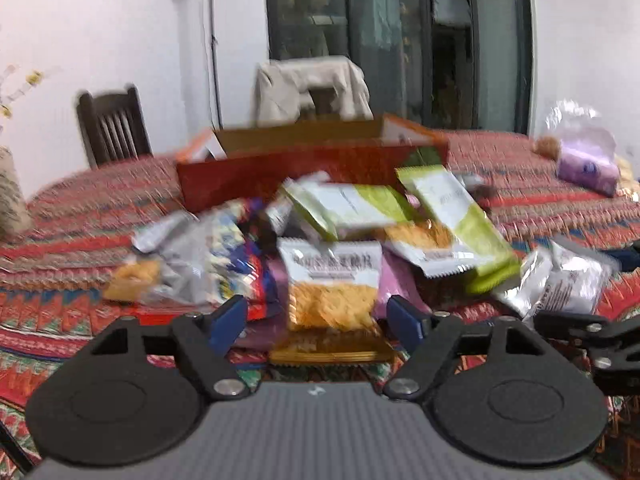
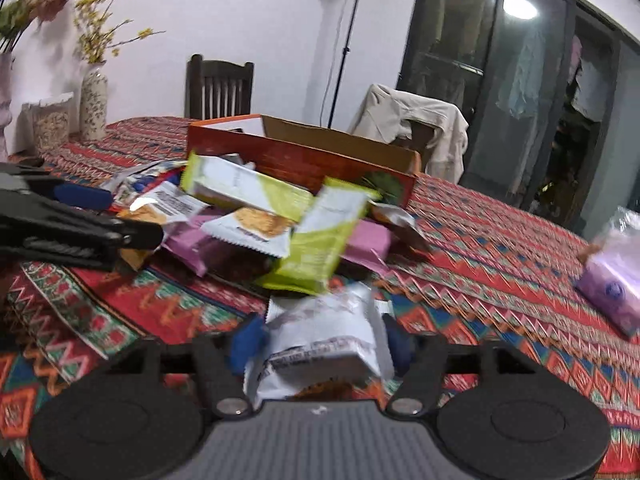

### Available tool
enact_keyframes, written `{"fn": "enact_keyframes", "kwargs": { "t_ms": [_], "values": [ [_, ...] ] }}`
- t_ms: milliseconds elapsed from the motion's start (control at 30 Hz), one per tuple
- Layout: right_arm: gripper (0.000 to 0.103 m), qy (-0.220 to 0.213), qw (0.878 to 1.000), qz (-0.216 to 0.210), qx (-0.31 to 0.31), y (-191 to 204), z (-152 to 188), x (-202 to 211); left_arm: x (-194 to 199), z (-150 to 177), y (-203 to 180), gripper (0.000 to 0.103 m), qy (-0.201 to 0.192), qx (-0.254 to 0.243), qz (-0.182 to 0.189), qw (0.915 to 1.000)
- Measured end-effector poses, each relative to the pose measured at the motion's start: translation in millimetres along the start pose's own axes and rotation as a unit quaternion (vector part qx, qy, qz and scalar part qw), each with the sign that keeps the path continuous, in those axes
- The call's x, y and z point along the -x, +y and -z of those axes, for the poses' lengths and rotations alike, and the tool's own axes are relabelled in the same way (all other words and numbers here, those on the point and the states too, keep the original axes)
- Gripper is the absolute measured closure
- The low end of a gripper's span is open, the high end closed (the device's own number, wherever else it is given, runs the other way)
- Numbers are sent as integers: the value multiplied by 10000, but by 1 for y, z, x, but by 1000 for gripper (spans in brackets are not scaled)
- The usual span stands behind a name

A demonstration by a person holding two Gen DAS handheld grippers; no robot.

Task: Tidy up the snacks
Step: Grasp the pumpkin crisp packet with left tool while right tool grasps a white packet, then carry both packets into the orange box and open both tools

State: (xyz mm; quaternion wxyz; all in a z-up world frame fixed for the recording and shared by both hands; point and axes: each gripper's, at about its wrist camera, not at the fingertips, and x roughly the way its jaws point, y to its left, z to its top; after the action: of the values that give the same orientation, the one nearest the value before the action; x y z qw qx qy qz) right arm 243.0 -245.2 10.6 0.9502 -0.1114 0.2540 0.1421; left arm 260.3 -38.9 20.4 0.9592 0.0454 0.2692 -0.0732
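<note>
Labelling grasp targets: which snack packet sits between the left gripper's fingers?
The white-topped packet with orange crisps, upright between the left gripper; the green-and-white packets lie farther back.

We can't read the blurred print on the yellow cracker packet [image 1: 334, 284]; red box [image 1: 280, 176] interior hidden behind its wall.

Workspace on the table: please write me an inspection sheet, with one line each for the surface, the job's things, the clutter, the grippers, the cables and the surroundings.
Surface: table under a red patterned tablecloth.
Job's things: a loose pile of snack packets in front of an open red cardboard box.
Clutter: purple tissue pack to one side; flowered vase at the far edge.
Grippers: left gripper has a yellow cracker packet between its jaws; right gripper has a white packet between its jaws. Blur hides whether the pads press.
Cables: nothing seen.
Surroundings: white wall, dark wooden chair, chair draped with a beige garment, glass doors.
</note>
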Motion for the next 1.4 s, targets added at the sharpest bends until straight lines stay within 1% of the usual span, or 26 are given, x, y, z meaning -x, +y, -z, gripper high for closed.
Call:
{"fn": "enact_keyframes", "kwargs": {
  "t_ms": [33, 67, 100, 167, 200, 300, 367, 433, 500, 533, 667, 733, 800, 1000, 1067, 1133, 1167, 1300, 1367, 1400],
  "values": [
    [27, -15, 10000, -48, -41, -3, 3, 2, -2, 0, 1, 33, 54, 7, 70, 10000],
    [27, -26, 9999, -107, -81, -6, 5, 2, -2, 0, 1, 43, 44, 23, 85, 10000],
    [27, -53, 9998, -175, -124, -8, 7, 3, -1, 1, 2, 47, 27, 33, 47, 10000],
    [27, -33, 9994, -304, -131, -9, 7, 1, 2, 1, 3, 53, 45, 32, -28, 10000],
    [27, -58, 9994, -309, -112, -9, 6, -2, 4, 1, 3, 54, 86, 46, -49, 9999],
    [27, -84, 9997, -136, 202, -5, -1, -7, 16, 0, 1, 54, 179, 152, -9, 9997],
    [27, -70, 9994, -39, 336, -5, -9, -7, 27, 0, 1, 54, 168, 257, -35, 9995],
    [26, -68, 9998, -129, 155, -12, -15, -4, 37, -1, 1, 54, 150, 341, -104, 9993],
    [26, -14, 9992, -398, 0, -17, -15, -3, 43, -2, 3, 54, 178, 477, -177, 9985],
    [26, 23, 9987, -498, 42, -17, -13, -3, 45, -4, 5, 54, 209, 552, -195, 9981],
    [28, 262, 9964, -570, 577, -9, -6, -10, 50, -13, 9, 54, 217, 640, -339, 9971],
    [29, 280, 9947, -531, 830, -6, -3, -7, 51, -19, 10, 54, 191, 631, -411, 9970],
    [30, 376, 9944, -586, 795, -10, -3, -1, 51, -24, 10, 54, 179, 635, -424, 9969],
    [26, 594, 9946, -677, 518, -30, 6, 11, 42, -32, 10, 54, 235, 629, -417, 9969],
    [23, 700, 9947, -672, 343, -36, 5, 13, 40, -35, 11, 54, 226, 585, -413, 9972],
    [15, 610, 9961, -578, 263, -42, 3, 20, 38, -39, 13, 54, 197, 558, -368, 9976],
    [15, 603, 9963, -558, 231, -45, 2, 24, 37, -40, 13, 54, 185, 545, -350, 9977],
    [17, 702, 9958, -582, 45, -52, 5, 28, 31, -42, 16, 54, 189, 541, -268, 9980],
    [19, 804, 9949, -573, 213, -46, 8, 26, 29, -42, 17, 54, 201, 556, -230, 9980],
    [27, 828, 9944, -595, 282, -42, 9, 25, 29, -42, 17, 54, 197, 562, -202, 9980]
  ]
}}
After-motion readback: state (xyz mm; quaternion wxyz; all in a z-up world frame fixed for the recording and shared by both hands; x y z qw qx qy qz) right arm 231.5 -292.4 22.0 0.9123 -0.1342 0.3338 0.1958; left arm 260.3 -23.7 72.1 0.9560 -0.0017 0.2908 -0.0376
